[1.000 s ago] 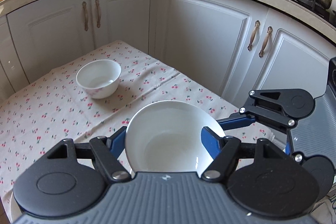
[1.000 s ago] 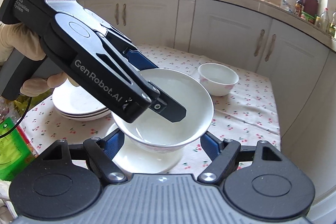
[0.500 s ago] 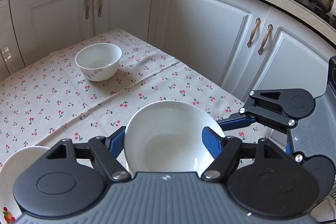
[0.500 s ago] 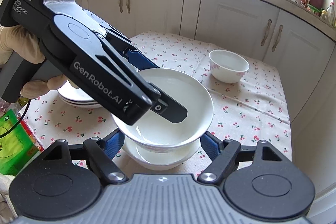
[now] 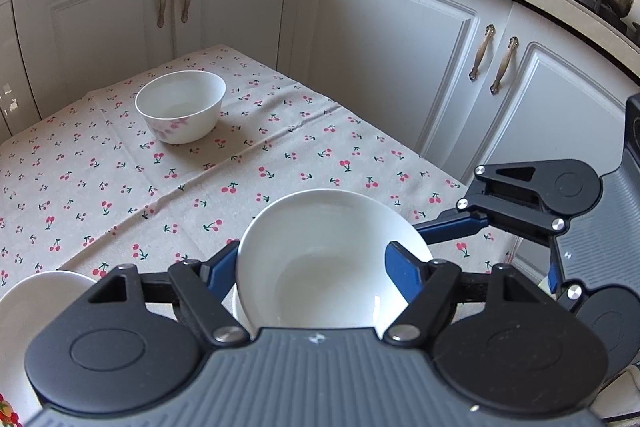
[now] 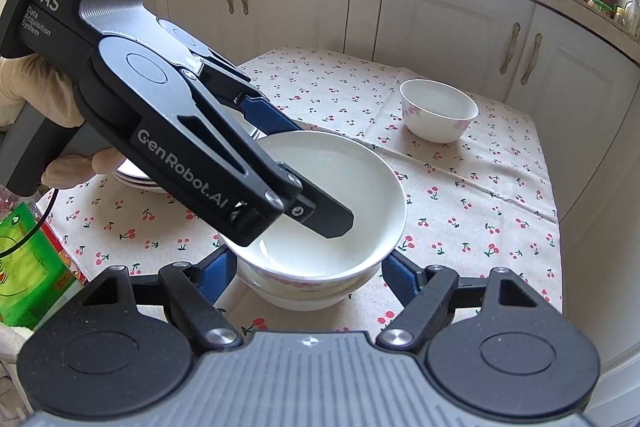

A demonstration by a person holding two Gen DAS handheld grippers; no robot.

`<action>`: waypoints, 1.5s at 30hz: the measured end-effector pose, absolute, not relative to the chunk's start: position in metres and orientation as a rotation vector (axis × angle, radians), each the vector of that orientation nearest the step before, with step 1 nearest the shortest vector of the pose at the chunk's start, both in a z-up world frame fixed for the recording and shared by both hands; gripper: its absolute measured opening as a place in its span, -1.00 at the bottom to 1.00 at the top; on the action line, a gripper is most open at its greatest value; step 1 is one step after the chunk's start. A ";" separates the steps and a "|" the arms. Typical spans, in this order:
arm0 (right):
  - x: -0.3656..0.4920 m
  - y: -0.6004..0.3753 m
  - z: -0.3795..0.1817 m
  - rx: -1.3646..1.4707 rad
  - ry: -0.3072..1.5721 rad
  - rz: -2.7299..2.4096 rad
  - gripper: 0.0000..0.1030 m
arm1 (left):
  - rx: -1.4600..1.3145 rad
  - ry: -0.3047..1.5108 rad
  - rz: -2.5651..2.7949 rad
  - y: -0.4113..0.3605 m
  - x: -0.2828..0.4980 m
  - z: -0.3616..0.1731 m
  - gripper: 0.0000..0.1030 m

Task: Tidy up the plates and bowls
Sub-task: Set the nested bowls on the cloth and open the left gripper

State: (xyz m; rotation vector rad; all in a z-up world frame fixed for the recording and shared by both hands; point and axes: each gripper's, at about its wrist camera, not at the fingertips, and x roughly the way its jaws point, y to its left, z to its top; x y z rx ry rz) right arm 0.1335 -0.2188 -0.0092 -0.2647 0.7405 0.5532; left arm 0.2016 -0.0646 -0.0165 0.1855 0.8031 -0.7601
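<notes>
Right wrist view shows the cherry-print worktop [image 6: 472, 195] with a wide white bowl [image 6: 320, 211] sitting nested on a second bowl [image 6: 296, 297] under it, near the worktop's front edge. Beyond this pair, toward the cabinet doors [image 6: 452, 11], a small flowered bowl [image 6: 438, 115] stands alone, well apart. Left of the nested pair lies a stack of plates [image 6: 134, 181], mostly hidden behind the left gripper [image 6: 296, 171], whose dark body crosses the view and blocks much of the bowl's left side. A green packet [image 6: 24, 259] lies at the worktop's left edge.

One finger of the left gripper reaches inside the wide bowl and the other passes outside its far rim; whether its jaws pinch the wall I cannot tell. A gloved hand [image 6: 36, 115] holds its handle, tilted steeply down.

The right gripper [image 6: 308, 277] points down at the nested pair, jaws spread on either side of the lower bowl, not touching it
</notes>
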 end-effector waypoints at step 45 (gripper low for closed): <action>0.109 -0.204 -0.007 -0.238 0.658 0.654 0.86 | 0.142 0.767 -0.738 -0.023 0.182 -0.016 0.62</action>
